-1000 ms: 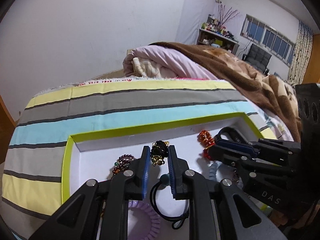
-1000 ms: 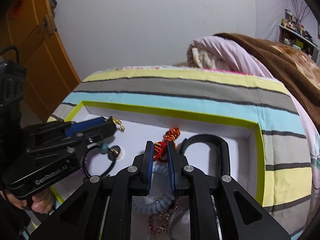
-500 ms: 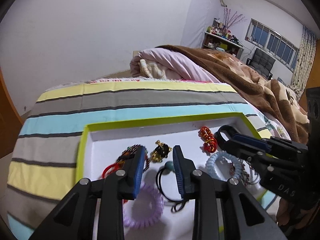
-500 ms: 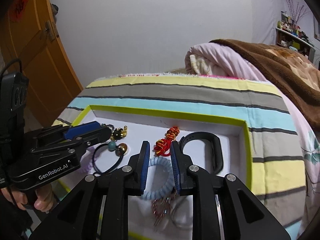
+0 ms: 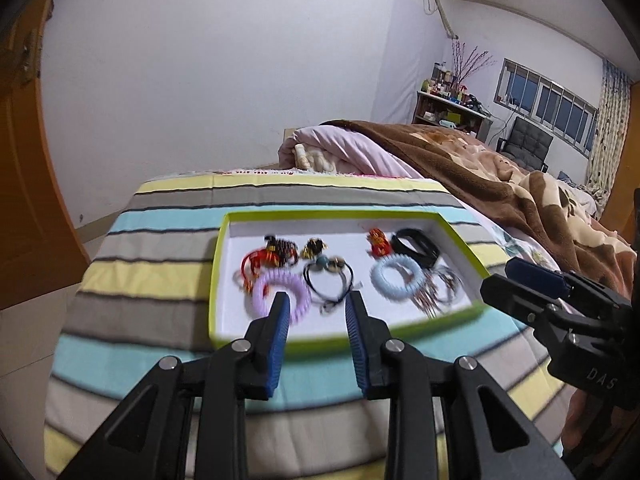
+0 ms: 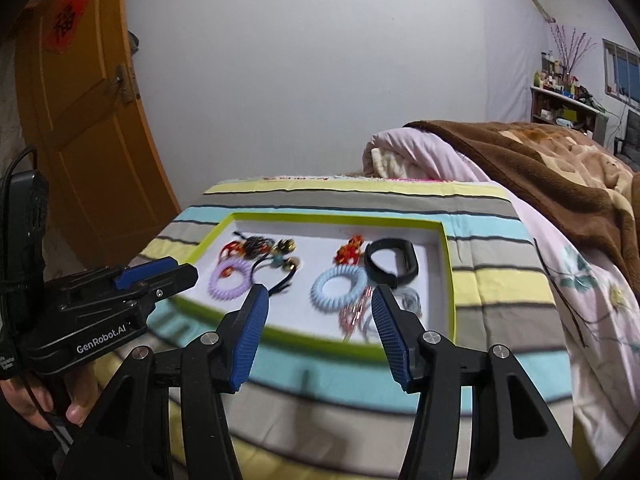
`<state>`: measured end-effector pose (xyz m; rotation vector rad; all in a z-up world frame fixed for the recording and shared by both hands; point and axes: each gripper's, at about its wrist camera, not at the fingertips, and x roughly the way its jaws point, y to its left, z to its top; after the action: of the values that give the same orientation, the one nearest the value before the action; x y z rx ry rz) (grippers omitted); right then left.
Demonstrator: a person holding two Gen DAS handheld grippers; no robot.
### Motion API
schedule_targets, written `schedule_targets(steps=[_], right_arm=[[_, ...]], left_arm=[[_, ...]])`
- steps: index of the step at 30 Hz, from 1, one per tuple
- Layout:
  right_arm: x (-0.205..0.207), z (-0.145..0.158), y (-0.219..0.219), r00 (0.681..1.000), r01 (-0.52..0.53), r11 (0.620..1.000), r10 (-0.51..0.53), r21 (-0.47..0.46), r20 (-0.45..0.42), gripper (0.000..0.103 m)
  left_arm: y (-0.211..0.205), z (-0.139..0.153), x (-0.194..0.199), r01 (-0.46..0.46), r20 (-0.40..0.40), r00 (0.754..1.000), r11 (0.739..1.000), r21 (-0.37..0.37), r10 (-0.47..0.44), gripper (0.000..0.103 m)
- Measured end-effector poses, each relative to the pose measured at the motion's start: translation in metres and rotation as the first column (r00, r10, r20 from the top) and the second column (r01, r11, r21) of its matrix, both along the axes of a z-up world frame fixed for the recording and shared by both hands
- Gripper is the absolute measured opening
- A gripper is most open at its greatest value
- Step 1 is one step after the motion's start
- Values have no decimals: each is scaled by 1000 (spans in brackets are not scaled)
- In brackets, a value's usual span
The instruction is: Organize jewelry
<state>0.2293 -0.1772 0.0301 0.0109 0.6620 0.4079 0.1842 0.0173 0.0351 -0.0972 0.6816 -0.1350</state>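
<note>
A white tray with a lime-green rim [image 5: 340,213] [image 6: 447,264] lies on the striped bed. In it lie a purple coil hair tie [image 5: 297,285] [image 6: 228,284], a light blue coil tie [image 5: 396,280] [image 6: 338,288], a black band [image 5: 416,245] [image 6: 394,266], a black elastic with beads [image 5: 330,278], a red ornament [image 5: 378,242] [image 6: 350,250] and beaded pieces [image 5: 276,256]. My left gripper [image 5: 316,316] is open and empty, held above the tray's near edge. My right gripper [image 6: 318,314] is open wide and empty, also short of the tray.
A striped cover [image 5: 160,264] spreads over the bed end. A pink quilt and brown blanket [image 5: 460,160] pile up behind and to the right. An orange door [image 6: 88,128] stands to the left. A shelf and windows [image 5: 540,100] are far right.
Both grippers have pulled back and up from inside the tray and opened wider. The black-and-gold piece and the red ornament that sat between the jaws now lie in the tray.
</note>
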Motion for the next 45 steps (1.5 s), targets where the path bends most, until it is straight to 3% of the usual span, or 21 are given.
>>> schedule_targets(steps=[13, 23, 45], right_arm=[[-107, -2, -6, 998, 15, 999, -12, -42, 68, 54], [-158, -4, -18, 994, 61, 997, -56, -53, 96, 54], [-172, -2, -15, 991, 71, 995, -62, -74, 117, 54]], left_arm=[[-5, -1, -94, -58, 52, 997, 998, 27, 56, 30], [-9, -1, -142, -89, 79, 993, 995, 45, 86, 30], [-20, -7, -159, -86, 60, 995, 994, 60, 82, 30]])
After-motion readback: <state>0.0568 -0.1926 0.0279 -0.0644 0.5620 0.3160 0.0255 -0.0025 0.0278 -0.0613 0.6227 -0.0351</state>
